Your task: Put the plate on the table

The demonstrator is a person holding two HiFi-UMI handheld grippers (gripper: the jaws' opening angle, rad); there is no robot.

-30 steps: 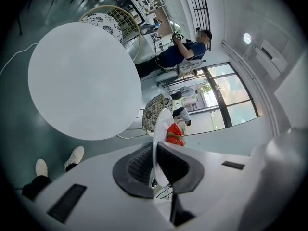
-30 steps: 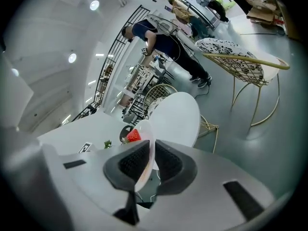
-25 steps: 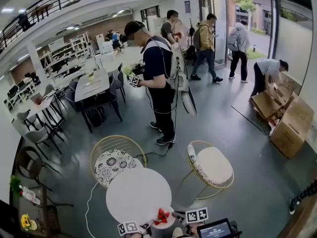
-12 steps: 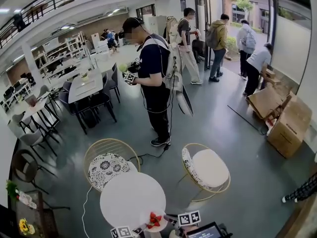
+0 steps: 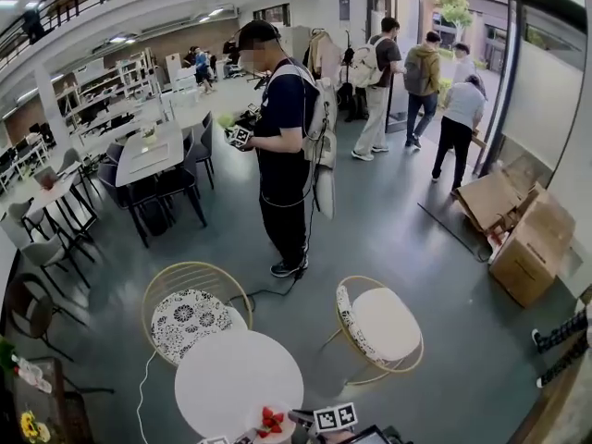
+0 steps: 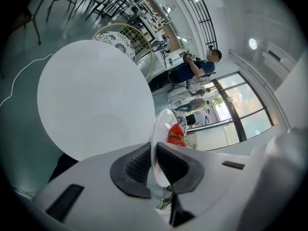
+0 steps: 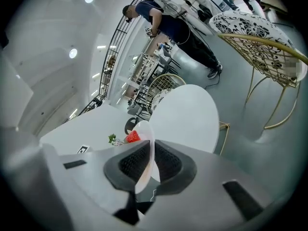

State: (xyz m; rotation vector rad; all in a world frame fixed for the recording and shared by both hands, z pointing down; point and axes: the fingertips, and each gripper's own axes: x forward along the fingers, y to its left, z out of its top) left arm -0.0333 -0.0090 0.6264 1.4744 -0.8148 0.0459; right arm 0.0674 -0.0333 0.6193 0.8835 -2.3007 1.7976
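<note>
A small white plate [image 5: 273, 427] with red strawberries [image 5: 271, 420] on it hovers at the near edge of the round white table [image 5: 239, 377], at the bottom of the head view. Both grippers hold it by opposite rims. In the left gripper view the plate [image 6: 162, 129] stands edge-on between the jaws, my left gripper [image 6: 154, 153] is shut on it, and the strawberries [image 6: 176, 134] and the table [image 6: 96, 100] lie beyond. My right gripper [image 7: 153, 154] is shut on the plate's other rim [image 7: 147, 146], near a strawberry [image 7: 132, 137] and the table [image 7: 185, 117]. Only the right gripper's marker cube [image 5: 335, 418] shows in the head view.
Two gold wire chairs stand behind the table, one with a patterned cushion [image 5: 190, 314], one with a white seat [image 5: 381, 326]. A person in dark clothes [image 5: 282, 146] stands further back, with a cable trailing on the floor. Cardboard boxes [image 5: 523, 248] lie at the right.
The table and the plate have slid lower and left in the head view. The standing person and the people by the door have shifted. Both grippers keep hold of the plate.
</note>
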